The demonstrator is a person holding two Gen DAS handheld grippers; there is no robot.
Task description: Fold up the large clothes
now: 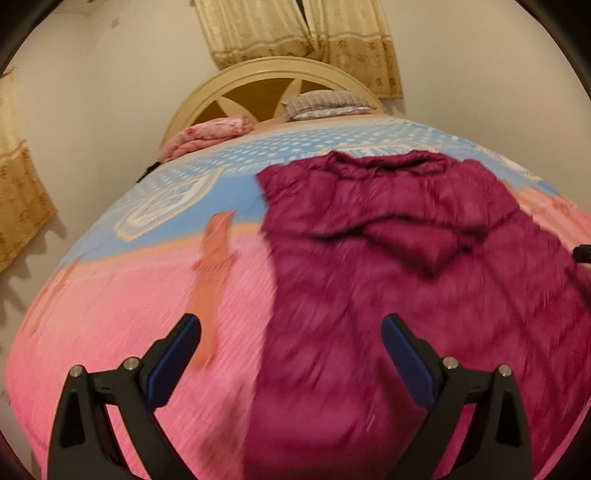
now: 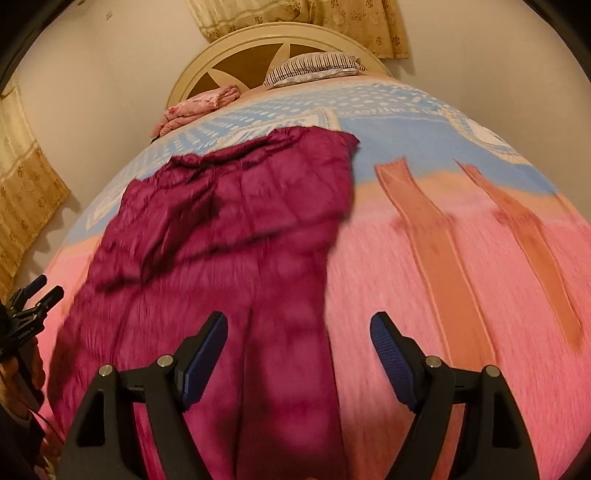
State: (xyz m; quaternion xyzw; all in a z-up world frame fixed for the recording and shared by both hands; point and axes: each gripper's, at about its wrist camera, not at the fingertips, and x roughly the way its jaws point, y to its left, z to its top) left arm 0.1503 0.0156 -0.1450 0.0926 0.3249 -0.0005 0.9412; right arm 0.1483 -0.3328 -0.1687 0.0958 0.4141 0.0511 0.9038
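Observation:
A large maroon garment (image 1: 424, 258) lies spread lengthwise on the bed, its sleeves folded in over the upper part. It also shows in the right wrist view (image 2: 229, 229). My left gripper (image 1: 291, 332) is open and empty, held above the garment's left edge near the hem. My right gripper (image 2: 299, 332) is open and empty, above the garment's right edge near the hem. The left gripper also shows at the left edge of the right wrist view (image 2: 37, 291). Both views are blurred by motion.
The bed (image 1: 129, 314) has a pink and blue cover. A striped pillow (image 1: 325, 103) and a folded pink blanket (image 1: 207, 136) lie by the cream headboard (image 1: 258, 74). Curtains (image 1: 303, 33) hang behind. A wall stands to the left.

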